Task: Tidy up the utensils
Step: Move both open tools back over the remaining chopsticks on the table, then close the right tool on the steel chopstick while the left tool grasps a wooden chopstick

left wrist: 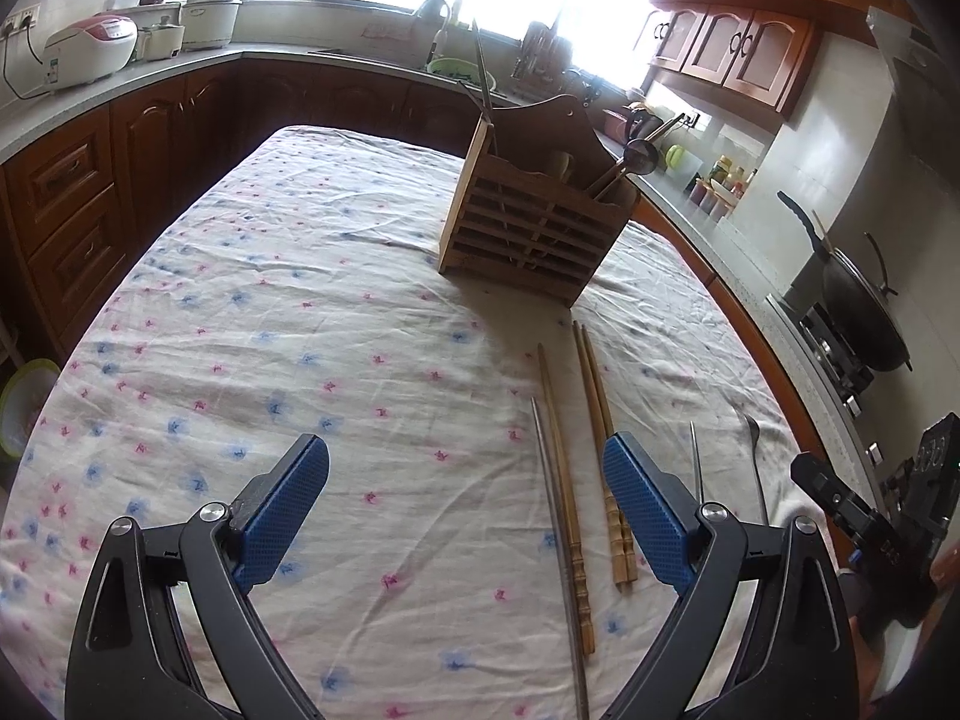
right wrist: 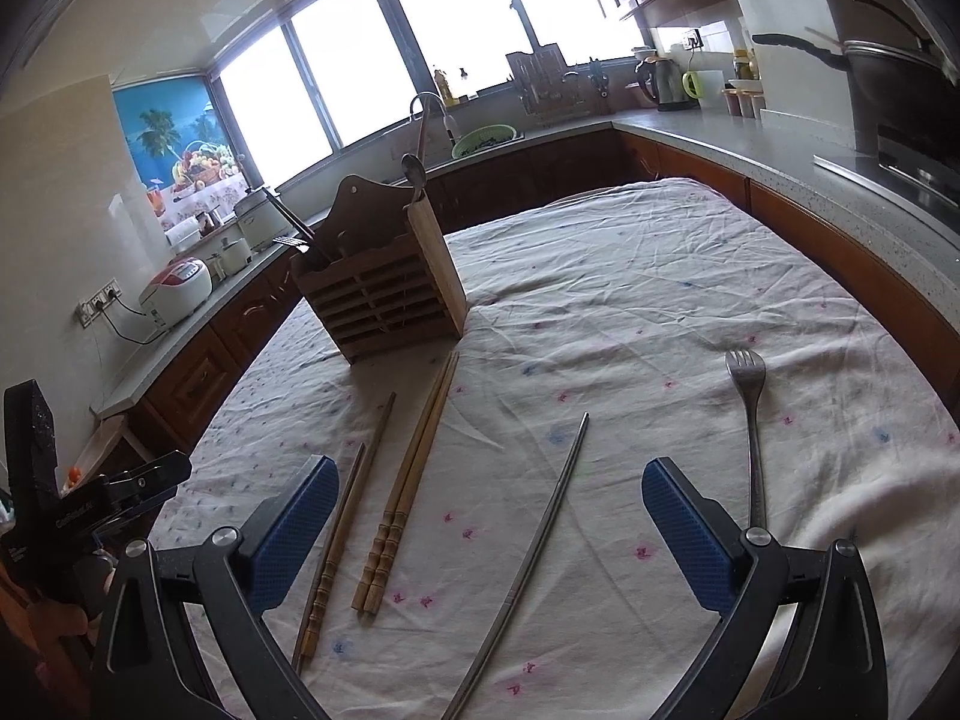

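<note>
A slatted wooden utensil holder (left wrist: 528, 228) stands on the floral tablecloth (left wrist: 270, 312) and holds a ladle, a spoon and chopsticks; it also shows in the right wrist view (right wrist: 384, 300). In front of it lie a pair of wooden chopsticks (right wrist: 408, 492), a single wooden chopstick (right wrist: 345, 516), a metal chopstick (right wrist: 534, 546) and a fork (right wrist: 750, 420). In the left wrist view the wooden pair (left wrist: 600, 444), the single wooden chopstick (left wrist: 564, 480) and a metal chopstick (left wrist: 558, 540) lie between the fingers. My left gripper (left wrist: 465, 510) is open and empty. My right gripper (right wrist: 489, 528) is open and empty above the metal chopstick.
Dark wood cabinets and a grey counter (left wrist: 150, 69) wrap around the table. A rice cooker (left wrist: 90, 48), a sink with a green basket (left wrist: 459, 69), a kettle (right wrist: 660, 84) and a wok on the stove (left wrist: 864, 312) sit on it. The other gripper shows at the right edge (left wrist: 870, 516).
</note>
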